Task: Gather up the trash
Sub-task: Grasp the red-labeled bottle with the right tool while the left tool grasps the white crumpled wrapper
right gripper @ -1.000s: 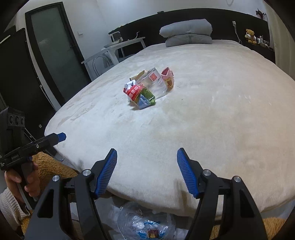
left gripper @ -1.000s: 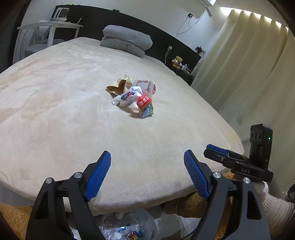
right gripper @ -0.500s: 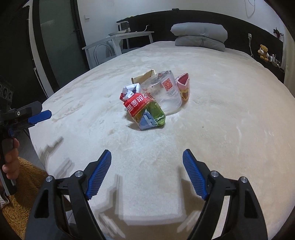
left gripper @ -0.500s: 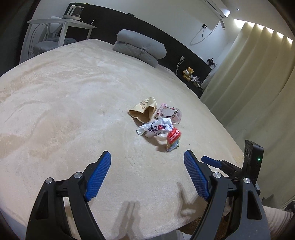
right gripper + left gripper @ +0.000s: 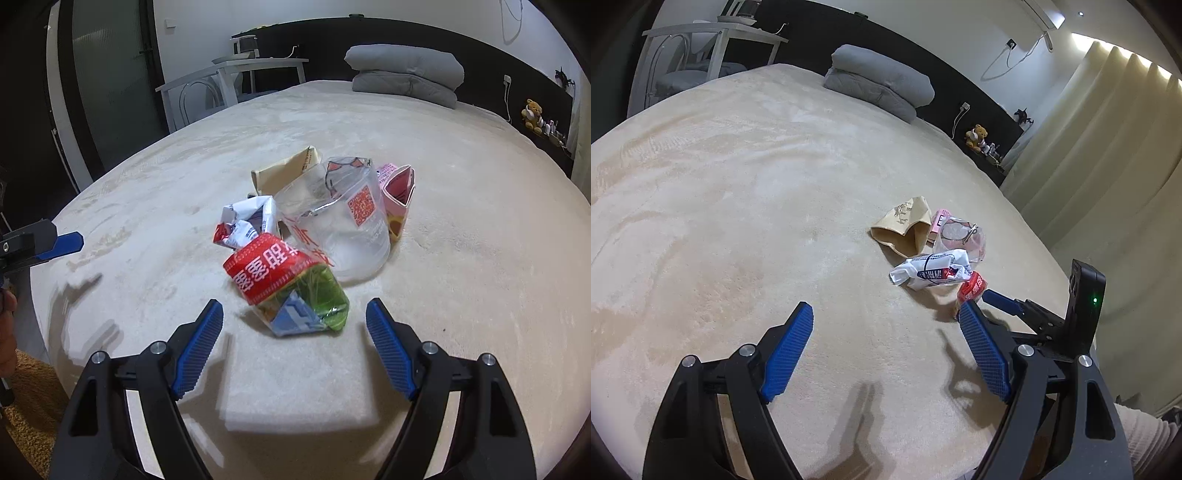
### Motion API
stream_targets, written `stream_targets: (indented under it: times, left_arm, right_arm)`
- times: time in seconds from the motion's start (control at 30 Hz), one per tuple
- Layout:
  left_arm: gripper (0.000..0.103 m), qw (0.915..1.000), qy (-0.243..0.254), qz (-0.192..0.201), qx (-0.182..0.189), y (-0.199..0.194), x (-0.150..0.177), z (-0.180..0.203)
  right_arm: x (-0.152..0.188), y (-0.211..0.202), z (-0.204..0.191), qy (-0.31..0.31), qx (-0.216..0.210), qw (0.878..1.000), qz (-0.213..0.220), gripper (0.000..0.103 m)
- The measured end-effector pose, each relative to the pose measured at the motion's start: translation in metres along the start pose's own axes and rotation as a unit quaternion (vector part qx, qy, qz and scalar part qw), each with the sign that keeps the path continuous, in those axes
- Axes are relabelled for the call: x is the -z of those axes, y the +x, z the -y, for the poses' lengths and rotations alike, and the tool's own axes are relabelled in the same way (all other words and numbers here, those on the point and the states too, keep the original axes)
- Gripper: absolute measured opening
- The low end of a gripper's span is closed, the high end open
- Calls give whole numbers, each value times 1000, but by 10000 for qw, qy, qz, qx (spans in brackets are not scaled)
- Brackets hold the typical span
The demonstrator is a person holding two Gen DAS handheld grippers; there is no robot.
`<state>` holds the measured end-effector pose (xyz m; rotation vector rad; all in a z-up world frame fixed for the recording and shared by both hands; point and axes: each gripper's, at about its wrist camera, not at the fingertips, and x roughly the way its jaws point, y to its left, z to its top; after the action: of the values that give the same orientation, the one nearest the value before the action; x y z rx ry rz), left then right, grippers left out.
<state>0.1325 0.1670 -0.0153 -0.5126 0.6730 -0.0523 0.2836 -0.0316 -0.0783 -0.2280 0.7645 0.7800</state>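
Observation:
A small heap of trash lies on the cream bed cover. Nearest my right gripper is a red and green snack bag, just beyond the open jaws and untouched. Behind it lie a crumpled white wrapper, a clear plastic cup, a pink carton and a tan paper bag. In the left wrist view my left gripper stands open over bare cover, with the white wrapper, tan bag and clear cup up and to its right.
Folded grey bedding rests at the head of the bed. A white desk with a chair stands beyond the far left corner. Curtains hang along the right side. A teddy bear sits on the dark headboard shelf.
Both grippers have moved in over the bed toward the heap. The bag of collected trash under the bed's edge has dropped out of view. The right gripper's jaws stand wider than a second ago.

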Motion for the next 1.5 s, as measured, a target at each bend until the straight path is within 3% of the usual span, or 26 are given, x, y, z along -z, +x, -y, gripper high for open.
stream_targets:
  times: [0.17,0.23,0.6,0.9,1.0,1.07,1.2,1.5]
  left_arm:
    - [80,10000,-11,-53,0,7,-3,-1]
    - [80,9999,3,-107,19,10,-3,0]
    - [92,9997,113,-217,-76,32,-10,9]
    - [92,9960,727,-358,-375,67,-17,33]
    - [92,9893,1287,-294,-622,81,-15,51]
    - [92,9778,1803,-324,-1019,96,-10,64]
    - [92,9644,2360,-494,-1088,120,-1,84]
    - [91,9579,2505,-552,-1292,155,-1,103]
  right_arm:
    - [-6,6,2,-10,-81,10000,-15,77]
    - [-7,6,1,-57,-49,10000,-42,64]
    - [0,-17,8,2,-190,9998,23,62]
    - [12,-54,40,421,-243,9986,191,62]
    - [16,-64,46,475,-264,9982,242,62]
    - [18,-69,52,526,-265,9979,273,62]
    - [21,-75,66,721,-273,9966,279,62]
    - [22,-84,75,765,-463,9955,323,62]
